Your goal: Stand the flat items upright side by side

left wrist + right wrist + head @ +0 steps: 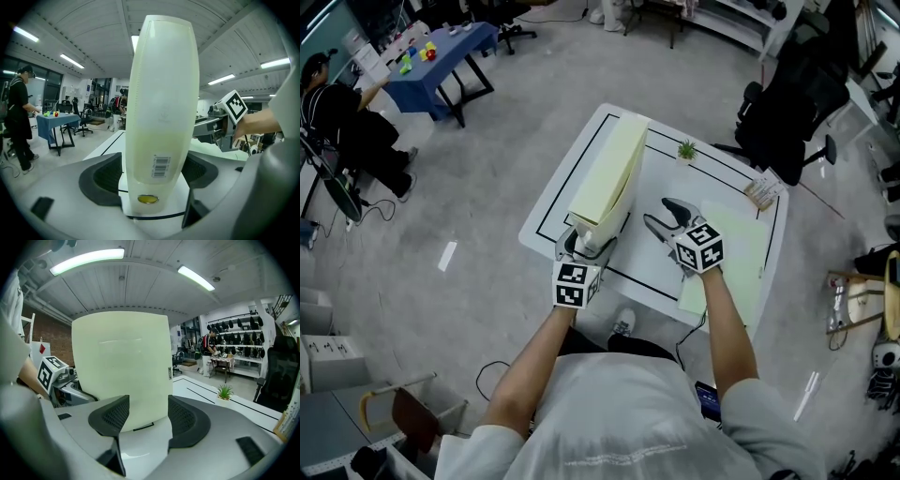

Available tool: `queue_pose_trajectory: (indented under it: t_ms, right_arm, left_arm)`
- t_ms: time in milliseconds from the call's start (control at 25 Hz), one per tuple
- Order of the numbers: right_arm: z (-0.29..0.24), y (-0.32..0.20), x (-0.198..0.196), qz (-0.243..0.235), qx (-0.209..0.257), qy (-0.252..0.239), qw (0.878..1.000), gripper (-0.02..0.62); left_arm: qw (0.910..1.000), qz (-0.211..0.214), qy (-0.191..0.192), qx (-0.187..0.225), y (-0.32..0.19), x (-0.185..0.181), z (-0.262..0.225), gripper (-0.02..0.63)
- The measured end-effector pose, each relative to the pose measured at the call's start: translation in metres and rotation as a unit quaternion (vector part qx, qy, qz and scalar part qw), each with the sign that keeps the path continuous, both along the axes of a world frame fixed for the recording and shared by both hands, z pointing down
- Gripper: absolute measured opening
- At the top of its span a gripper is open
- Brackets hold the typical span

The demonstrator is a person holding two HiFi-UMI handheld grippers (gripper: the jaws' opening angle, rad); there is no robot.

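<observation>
Head view shows us the pale folder (609, 178) standing on edge on the counter (551, 214). Our left hand-held gripper (581, 242) straddles its near end, seemingly released, guarding against toppling. Our right hand-held gripper (664, 214) waits beside it, spread and empty.

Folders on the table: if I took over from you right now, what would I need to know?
Left hand-held gripper: jaws wide apart around the near end of the pale yellow folder, which stands upright on the white table. The pads do not seem to press it.
Right hand-held gripper: open and empty, just right of that folder.
Second folder: lying flat on the table's right side.
Done: one folder stood up.
Left: stand the second folder upright beside it.
</observation>
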State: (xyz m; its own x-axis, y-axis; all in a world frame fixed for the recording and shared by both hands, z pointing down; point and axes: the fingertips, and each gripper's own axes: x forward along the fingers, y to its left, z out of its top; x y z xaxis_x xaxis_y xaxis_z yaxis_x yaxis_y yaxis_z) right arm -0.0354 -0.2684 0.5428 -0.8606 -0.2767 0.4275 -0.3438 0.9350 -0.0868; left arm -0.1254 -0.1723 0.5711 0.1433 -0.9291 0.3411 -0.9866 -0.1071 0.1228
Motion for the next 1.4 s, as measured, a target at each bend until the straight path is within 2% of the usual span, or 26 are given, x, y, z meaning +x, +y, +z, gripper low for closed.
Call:
queue_pose_trajectory:
  t_ms: [200,320,440,600,720,760,840,920,1000,1080,1160,1240,1320,1400]
  right_arm:
    - [-0.002,-0.008,0.02,0.057,-0.006,0.002,0.998,0.258]
    - [-0.008,-0.007,0.033,0.098,-0.014,-0.008,0.995,0.252]
    - [-0.02,0.003,0.044,0.133,-0.009,-0.011,0.991,0.242]
    - [-0.04,0.027,0.061,0.187,-0.007,-0.035,0.982,0.204]
    - [-0.055,0.048,0.08,0.231,0.025,-0.028,0.972,0.149]
    - [-0.059,0.055,0.087,0.245,0.038,-0.021,0.969,0.12]
    - [-0.068,0.071,0.1,0.271,0.062,-0.005,0.961,0.064]
    - [-0.078,0.086,0.116,0.295,0.083,0.008,0.952,0.038]
    - [-0.087,0.1,0.133,0.312,0.096,0.016,0.945,0.028]
    - [-0.095,0.112,0.15,0.326,0.105,0.022,0.939,0.028]
    - [-0.102,0.122,0.169,0.339,0.112,0.027,0.934,0.028]
    - [-0.107,0.13,0.192,0.354,0.115,0.032,0.927,0.028]
    - [-0.108,0.137,0.215,0.368,0.113,0.037,0.922,0.028]
    - [-0.107,0.141,0.237,0.379,0.111,0.039,0.918,0.028]
  left_arm:
    - [0.9996,-0.012,0.016,-0.019,0.021,-0.001,0.001,0.377]
    - [0.9994,-0.006,0.004,-0.033,0.035,-0.007,0.001,0.376]
    - [0.9996,0.0,0.001,-0.029,0.044,-0.015,-0.005,0.376]
    - [0.9996,0.022,-0.014,-0.013,0.062,-0.024,-0.026,0.374]
    - [0.9977,0.06,-0.031,0.002,0.07,-0.025,-0.048,0.367]
    - [0.9968,0.07,-0.037,0.012,0.072,-0.026,-0.057,0.346]
    - [0.9948,0.084,-0.046,0.032,0.075,-0.028,-0.076,0.257]
    - [0.9924,0.104,-0.046,0.047,0.079,-0.024,-0.093,0.163]
    - [0.9892,0.128,-0.042,0.058,0.082,-0.015,-0.105,0.076]
    - [0.9836,0.163,-0.023,0.072,0.084,0.0,-0.114,0.03]
    - [0.9741,0.21,-0.003,0.083,0.085,0.021,-0.122,0.02]
    - [0.9636,0.253,-0.001,0.086,0.086,0.048,-0.126,0.018]
    - [0.9558,0.281,0.0,0.085,0.088,0.075,-0.126,0.018]
    - [0.9518,0.296,0.003,0.081,0.088,0.101,-0.124,0.018]
